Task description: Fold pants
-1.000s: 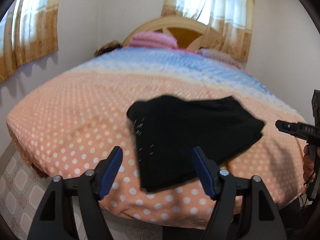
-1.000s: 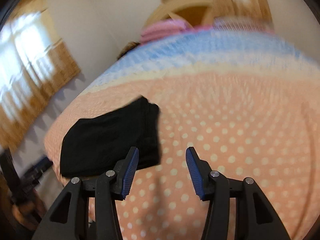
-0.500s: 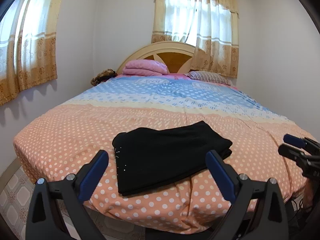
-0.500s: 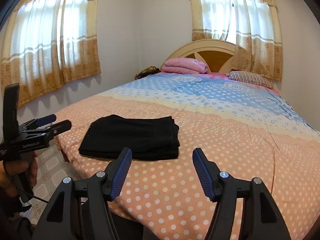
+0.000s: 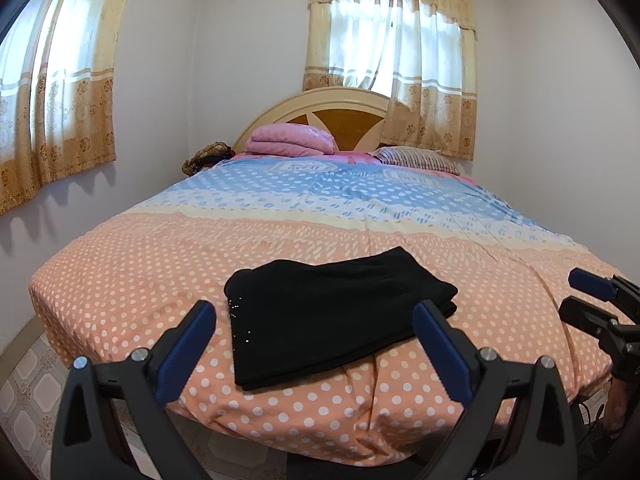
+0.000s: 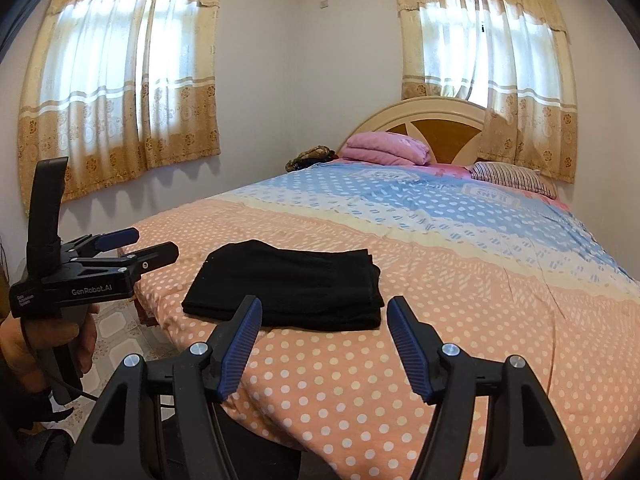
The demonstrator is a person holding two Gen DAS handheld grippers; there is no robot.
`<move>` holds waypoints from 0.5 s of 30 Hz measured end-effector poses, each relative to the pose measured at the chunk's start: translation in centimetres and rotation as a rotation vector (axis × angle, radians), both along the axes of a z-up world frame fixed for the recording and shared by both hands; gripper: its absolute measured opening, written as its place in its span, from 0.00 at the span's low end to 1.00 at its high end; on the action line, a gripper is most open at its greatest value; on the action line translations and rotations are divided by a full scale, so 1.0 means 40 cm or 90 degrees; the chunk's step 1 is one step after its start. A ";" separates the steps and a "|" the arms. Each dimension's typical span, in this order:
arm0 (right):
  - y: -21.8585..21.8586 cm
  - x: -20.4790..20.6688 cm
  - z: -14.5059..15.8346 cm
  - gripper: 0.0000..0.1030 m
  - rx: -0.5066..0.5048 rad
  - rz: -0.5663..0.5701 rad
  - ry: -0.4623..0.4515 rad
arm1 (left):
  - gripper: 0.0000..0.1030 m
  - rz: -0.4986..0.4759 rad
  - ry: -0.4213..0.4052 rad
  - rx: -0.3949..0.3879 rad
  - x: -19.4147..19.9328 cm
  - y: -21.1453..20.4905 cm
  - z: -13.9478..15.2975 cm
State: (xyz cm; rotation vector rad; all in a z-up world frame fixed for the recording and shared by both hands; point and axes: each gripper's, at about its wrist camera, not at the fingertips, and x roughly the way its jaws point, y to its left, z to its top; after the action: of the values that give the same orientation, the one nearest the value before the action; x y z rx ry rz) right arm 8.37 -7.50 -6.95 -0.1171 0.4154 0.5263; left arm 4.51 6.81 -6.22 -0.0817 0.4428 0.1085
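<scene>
Holding both tools clear of the cloth, fingers spread and empty on each: left hand-held gripper released, right hand-held gripper likewise released, nothing pinched. Looks like the fold is done or all but done, judging by the compact black rectangle of pants lying flat near the foot edge of the bed. Best handled now by leaving the stack alone, or, if a last tidy is wanted, coming in low and pressing lightly along the layered edge rather than pinching, so as not to drag the top layer off the ones beneath. Worth watching that stepped right-hand edge, where the layers sit slightly offset. Straight ahead of the left hand-held gripper and framed between its blue pads, well apart from them. Ahead and slightly left of the right hand-held gripper, near but not touching, with the pants just beyond its left pad. Far off behind the cloth: pink folded blanket and striped pillow against the headboard.
</scene>
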 end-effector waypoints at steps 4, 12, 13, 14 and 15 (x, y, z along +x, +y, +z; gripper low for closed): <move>0.000 0.001 -0.001 0.65 0.002 -0.005 0.004 | 0.98 0.001 0.000 0.000 0.000 -0.001 0.001; -0.013 0.007 -0.001 0.65 0.013 -0.017 0.009 | 0.98 0.004 -0.005 0.000 -0.001 -0.003 0.005; -0.014 0.008 -0.002 0.65 0.013 -0.017 0.010 | 0.98 0.005 -0.006 0.000 -0.002 -0.003 0.005; -0.013 0.009 -0.004 0.65 0.013 -0.016 0.012 | 0.98 0.005 -0.006 0.000 -0.002 -0.002 0.005; -0.013 0.009 -0.005 0.65 0.012 -0.015 0.013 | 0.98 0.005 -0.006 0.000 -0.002 -0.003 0.006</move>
State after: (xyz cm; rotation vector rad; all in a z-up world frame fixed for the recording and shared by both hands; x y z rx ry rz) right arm 8.72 -8.02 -7.16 -0.0879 0.4313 0.5090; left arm 4.44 6.69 -6.00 -0.0838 0.4338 0.1167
